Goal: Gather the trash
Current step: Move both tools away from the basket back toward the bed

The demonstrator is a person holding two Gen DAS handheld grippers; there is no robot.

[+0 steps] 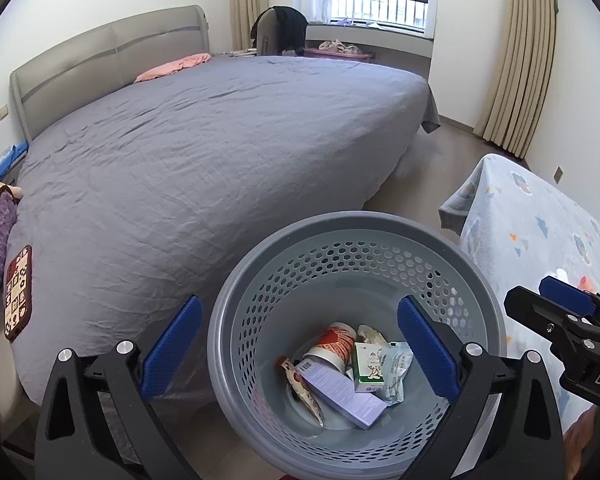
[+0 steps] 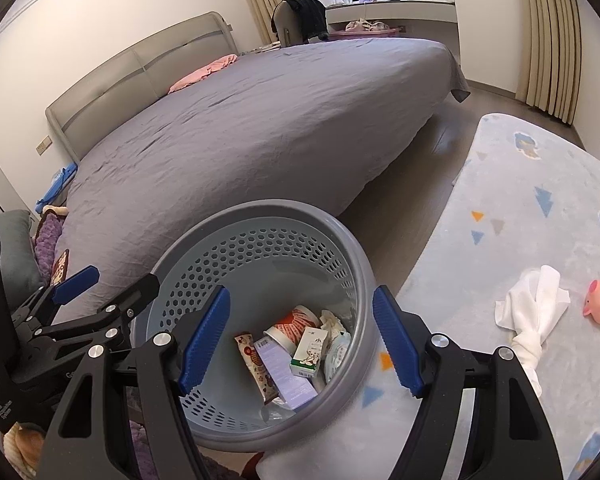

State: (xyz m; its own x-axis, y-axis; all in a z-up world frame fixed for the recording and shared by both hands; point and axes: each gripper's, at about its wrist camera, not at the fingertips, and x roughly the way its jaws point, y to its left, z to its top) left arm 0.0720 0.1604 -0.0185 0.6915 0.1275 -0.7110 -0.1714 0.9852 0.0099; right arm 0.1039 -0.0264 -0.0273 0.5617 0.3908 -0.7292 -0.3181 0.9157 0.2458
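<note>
Bedroom floor holds a grey bin [image 1: 452, 280] beside the bed [image 1: 200, 160]. Both the left tongs [image 1: 300, 348] and right tongs [image 2: 300, 344] tilt downward above it, released, gripping nothing; trash lies below them.

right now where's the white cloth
In the right wrist view the white cloth lies crumpled on the pale blue blanket, right of the grey bin and just left of the pink toy pig.

Both wrist views look steeply down, close above the shared basket [image 1: 496, 320] [image 2: 364, 280], bed [image 1: 180, 160] [image 2: 240, 120] behind.
</note>
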